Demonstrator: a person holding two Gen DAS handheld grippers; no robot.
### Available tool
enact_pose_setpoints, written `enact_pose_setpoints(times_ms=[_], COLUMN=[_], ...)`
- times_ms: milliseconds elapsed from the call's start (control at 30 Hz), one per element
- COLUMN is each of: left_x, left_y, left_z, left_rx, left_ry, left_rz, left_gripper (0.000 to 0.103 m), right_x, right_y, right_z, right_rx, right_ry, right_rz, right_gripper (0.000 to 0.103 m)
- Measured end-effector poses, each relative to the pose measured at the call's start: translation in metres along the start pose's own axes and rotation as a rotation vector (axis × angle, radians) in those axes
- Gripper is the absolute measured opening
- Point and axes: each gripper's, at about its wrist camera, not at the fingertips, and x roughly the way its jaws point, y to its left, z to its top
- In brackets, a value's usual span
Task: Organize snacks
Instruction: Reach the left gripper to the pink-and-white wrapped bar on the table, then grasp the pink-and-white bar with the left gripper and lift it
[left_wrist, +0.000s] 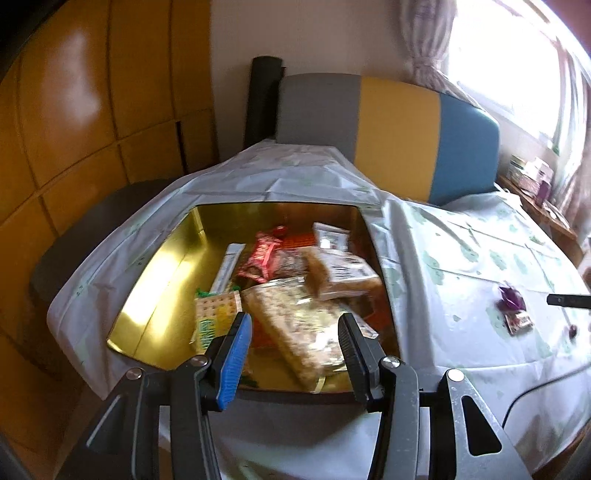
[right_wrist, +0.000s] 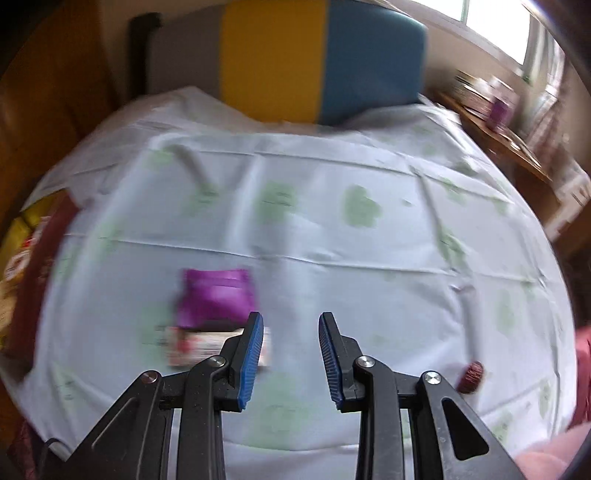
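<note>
A gold-lined box (left_wrist: 166, 266) sits on the table and holds several snack packets, among them a clear bag of pale crackers (left_wrist: 295, 325), a red wrapper (left_wrist: 264, 254) and a green-and-yellow packet (left_wrist: 216, 314). My left gripper (left_wrist: 293, 325) is open and empty just above the box's near edge. My right gripper (right_wrist: 291, 326) is open and empty over the white tablecloth (right_wrist: 332, 240). A purple packet (right_wrist: 216, 297) and a red-and-white packet (right_wrist: 199, 345) lie just left of its left finger. Both also show in the left wrist view, purple (left_wrist: 511, 297) and red-and-white (left_wrist: 519, 321).
A small dark red sweet (right_wrist: 471, 376) lies on the cloth to the right of my right gripper. A grey, yellow and blue chair back (left_wrist: 391, 125) stands behind the table. A wooden sideboard with boxes (left_wrist: 532, 177) is at the far right under the window.
</note>
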Motion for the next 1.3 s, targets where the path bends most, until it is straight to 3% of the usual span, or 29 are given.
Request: enact_pose_setpoints(times_ms=[133, 633, 1033, 1300], left_x=[0.0, 0.011, 0.058, 0.096], left_y=[-0.025, -0.12, -0.238, -0.296], left_z=[0.001, 0.001, 0.003, 0.005], left_rx=[0.059, 0.272, 0.563, 0.62], left_ry=[0.004, 0.032, 0.12, 0.212], left_rz=[-0.038, -0.206, -0.503, -0.602], left_gripper=[0.05, 0.049, 0.049, 0.052], right_x=[0.011, 0.011, -0.003, -0.004], right_y=[-0.018, -0.025, -0.039, -0.045], right_z=[0.0, 0.001, 0.003, 0.005], right_rx=[0.091, 0.157, 0.249, 0.283], right_ry=[0.061, 0.074, 0.025, 0.017], right_rz=[-0.041, -0.006, 0.049, 0.081], right_gripper=[0.031, 0.031, 0.031, 0.031])
